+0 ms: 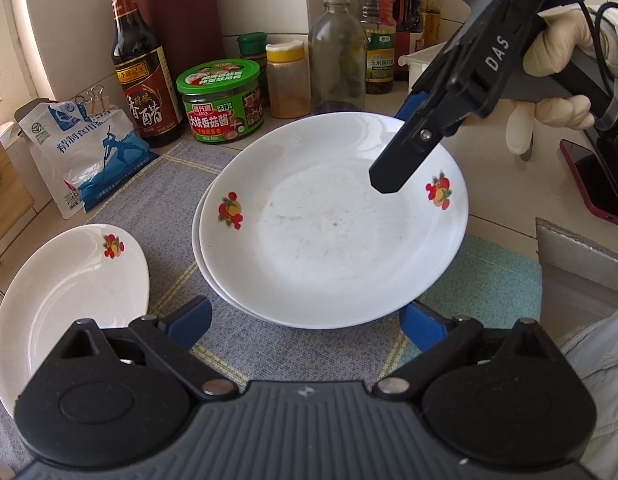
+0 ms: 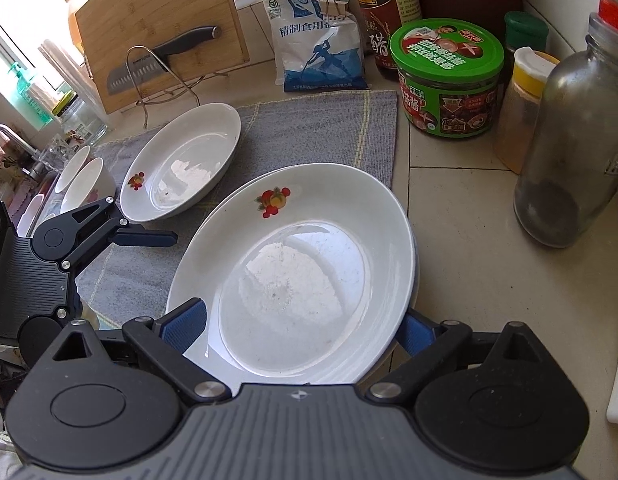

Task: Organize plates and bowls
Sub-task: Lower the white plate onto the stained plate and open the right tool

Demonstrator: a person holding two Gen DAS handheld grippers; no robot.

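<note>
A white plate with fruit prints (image 1: 329, 232) lies on top of a second white plate (image 1: 201, 248) on the grey cloth mat (image 1: 141, 184). My right gripper (image 1: 393, 148) has one finger over the top plate's far rim and one under it; in the right wrist view the gripper (image 2: 301, 324) has its jaws wide apart around the plate (image 2: 301, 264). My left gripper (image 1: 305, 324) is open at the stack's near edge, touching nothing. A third fruit-print plate (image 1: 69, 292) lies to the left, also in the right wrist view (image 2: 181, 168). Small bowls (image 2: 85, 180) sit beyond it.
Along the back wall stand a vinegar bottle (image 1: 143, 68), a green-lidded jar (image 1: 221, 100), a yellow-capped spice jar (image 1: 289, 80), a glass bottle (image 1: 337, 52) and a salt bag (image 1: 89, 148). A red phone (image 1: 589, 184) lies at the right. A cutting board and knife (image 2: 161, 32) stand at the far left.
</note>
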